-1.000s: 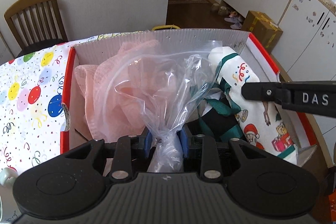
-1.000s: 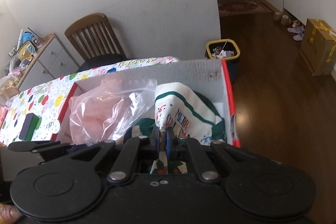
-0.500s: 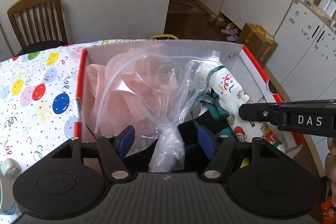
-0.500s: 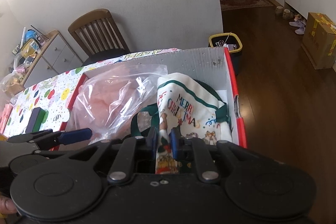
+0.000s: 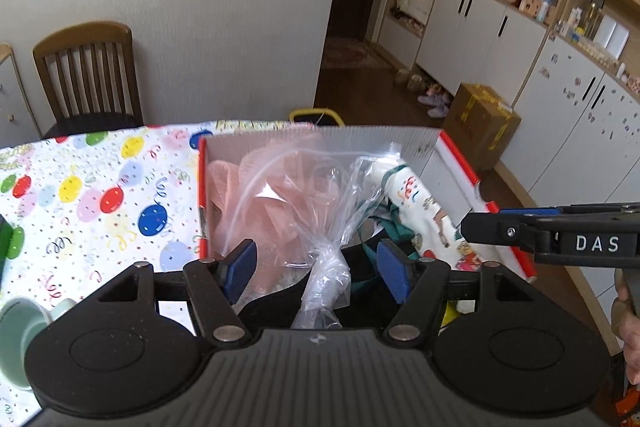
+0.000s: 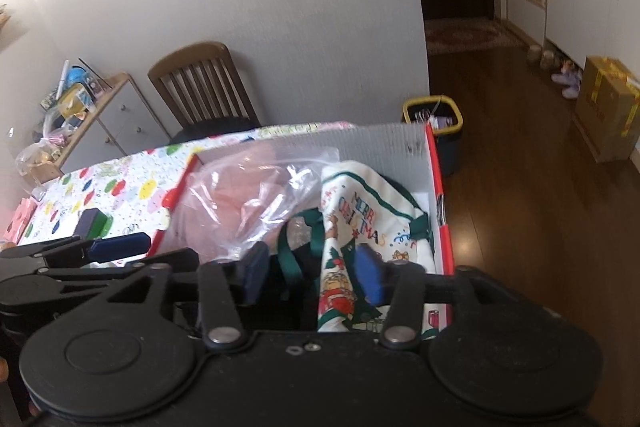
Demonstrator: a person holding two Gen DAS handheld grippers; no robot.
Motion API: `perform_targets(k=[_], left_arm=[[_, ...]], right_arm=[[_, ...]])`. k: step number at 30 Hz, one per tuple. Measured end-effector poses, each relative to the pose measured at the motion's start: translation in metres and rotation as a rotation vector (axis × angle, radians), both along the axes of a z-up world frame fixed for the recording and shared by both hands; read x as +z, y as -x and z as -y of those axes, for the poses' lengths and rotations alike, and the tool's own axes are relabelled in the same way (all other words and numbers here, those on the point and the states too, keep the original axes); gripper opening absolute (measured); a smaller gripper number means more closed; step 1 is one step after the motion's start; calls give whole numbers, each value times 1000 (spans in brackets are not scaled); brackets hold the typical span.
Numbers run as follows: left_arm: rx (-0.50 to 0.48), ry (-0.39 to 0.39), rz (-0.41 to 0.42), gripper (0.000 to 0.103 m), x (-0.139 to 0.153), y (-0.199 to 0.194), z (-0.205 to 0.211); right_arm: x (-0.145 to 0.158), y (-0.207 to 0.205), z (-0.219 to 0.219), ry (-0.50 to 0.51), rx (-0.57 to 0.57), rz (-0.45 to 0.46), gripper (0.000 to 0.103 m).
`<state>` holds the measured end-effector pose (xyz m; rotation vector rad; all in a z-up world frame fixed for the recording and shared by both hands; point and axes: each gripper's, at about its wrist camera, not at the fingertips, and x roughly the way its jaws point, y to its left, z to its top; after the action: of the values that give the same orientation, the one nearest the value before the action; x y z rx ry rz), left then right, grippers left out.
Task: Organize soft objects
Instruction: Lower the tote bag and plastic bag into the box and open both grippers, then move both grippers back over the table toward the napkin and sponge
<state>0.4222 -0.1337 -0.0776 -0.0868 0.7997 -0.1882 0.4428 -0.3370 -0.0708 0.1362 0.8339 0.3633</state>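
On balloon tablecloth (image 5: 100, 195), red-edged box (image 5: 460, 163), wood chair (image 5: 86, 67)

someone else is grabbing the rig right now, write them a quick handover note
Left gripper: open; its fingers have just let go of the clear bag with pink cloth, whose twisted neck stands loose between them.
Right gripper: jaws just opening, the Christmas cloth between them but not clamped.
Both items sit in the red-edged box on the table.
Done: bag and cloth are in the box.
Left: nothing soft shows outside it; check the table.
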Motion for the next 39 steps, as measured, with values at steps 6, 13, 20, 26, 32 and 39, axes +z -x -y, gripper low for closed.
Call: perform_targets(k=[6, 13, 20, 26, 32, 39], left_arm=[[11, 7, 52, 66, 24, 29, -14], [43, 21, 75, 78, 47, 64, -43], [69, 56, 100, 83, 63, 99, -80], [97, 66, 107, 87, 69, 121, -123], [114, 100, 96, 96, 72, 138, -182], [110, 77, 116, 101, 83, 151, -258]], right_arm=[[18, 22, -3, -4, 18, 35, 62], [41, 46, -20, -13, 64, 68, 78], [60, 68, -52, -28, 139, 101, 94], [72, 82, -94, -14, 201, 119, 99], [82, 93, -144, -22, 242, 131, 102], [85, 98, -217, 1, 271, 129, 102]])
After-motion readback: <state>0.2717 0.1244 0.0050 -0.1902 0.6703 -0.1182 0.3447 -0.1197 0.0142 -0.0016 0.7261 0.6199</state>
